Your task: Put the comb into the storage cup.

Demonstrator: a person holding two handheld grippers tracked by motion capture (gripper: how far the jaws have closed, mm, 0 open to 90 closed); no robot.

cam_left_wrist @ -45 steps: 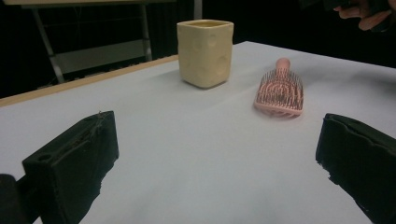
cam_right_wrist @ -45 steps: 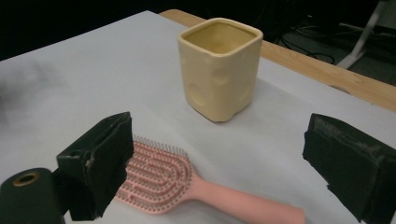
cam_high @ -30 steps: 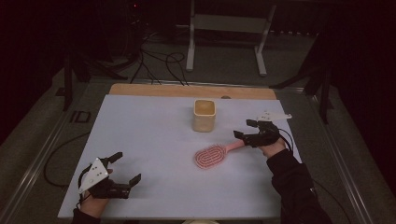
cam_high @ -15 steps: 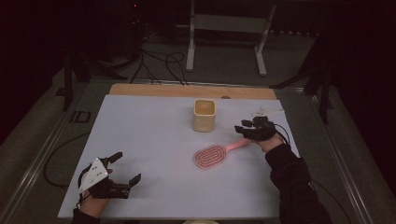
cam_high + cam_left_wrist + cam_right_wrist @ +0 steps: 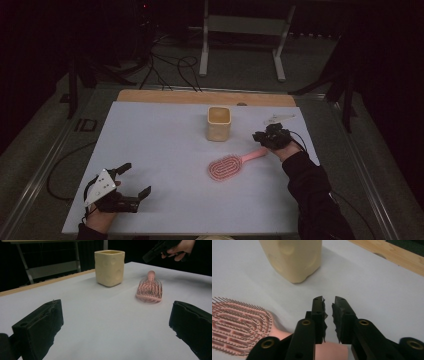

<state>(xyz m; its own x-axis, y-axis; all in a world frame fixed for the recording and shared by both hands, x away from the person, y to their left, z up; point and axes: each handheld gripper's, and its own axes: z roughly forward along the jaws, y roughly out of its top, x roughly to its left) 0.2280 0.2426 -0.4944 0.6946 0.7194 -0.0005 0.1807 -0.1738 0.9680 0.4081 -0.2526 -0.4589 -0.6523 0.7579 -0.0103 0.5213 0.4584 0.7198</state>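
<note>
High view: right tool point(image 5: 261, 136) sits at right of centre, over the tip of the pink hairbrush point(image 5: 226, 167) handle. A second ago it was just right of the handle end and slightly lower in frame; now it has come in toward the yellow cup point(image 5: 219, 123) side and is on top of the handle tip. The brush lies flat on the white desk point(image 5: 165, 150), below and right of the cup, head toward lower left, handle toward upper right. It looks unmoved from both earlier frames. Left tool point(image 5: 134, 184) rests at lower left of the desk, same spot as before, well apart from the brush.

Left gripper view: its own jaws are spread wide at the bottom corners, nothing between them. Cup point(image 5: 109, 267) at upper centre, hairbrush point(image 5: 150, 288) to its right with the handle pointing away, the other hand and tool at the upper right corner above the handle.

Right gripper view: right tool point(image 5: 329, 305) has jaws nearly pressed together, a narrow gap left and nothing in it. The pink handle point(image 5: 331, 351) passes underneath the jaws at the bottom of the frame, not pinched. Brush head point(image 5: 237, 325) at lower left, cup point(image 5: 292, 257) at the top.

Judgement: the approach is done, the grasp is not; the jaws likely need to open and drop around the handle.
</note>
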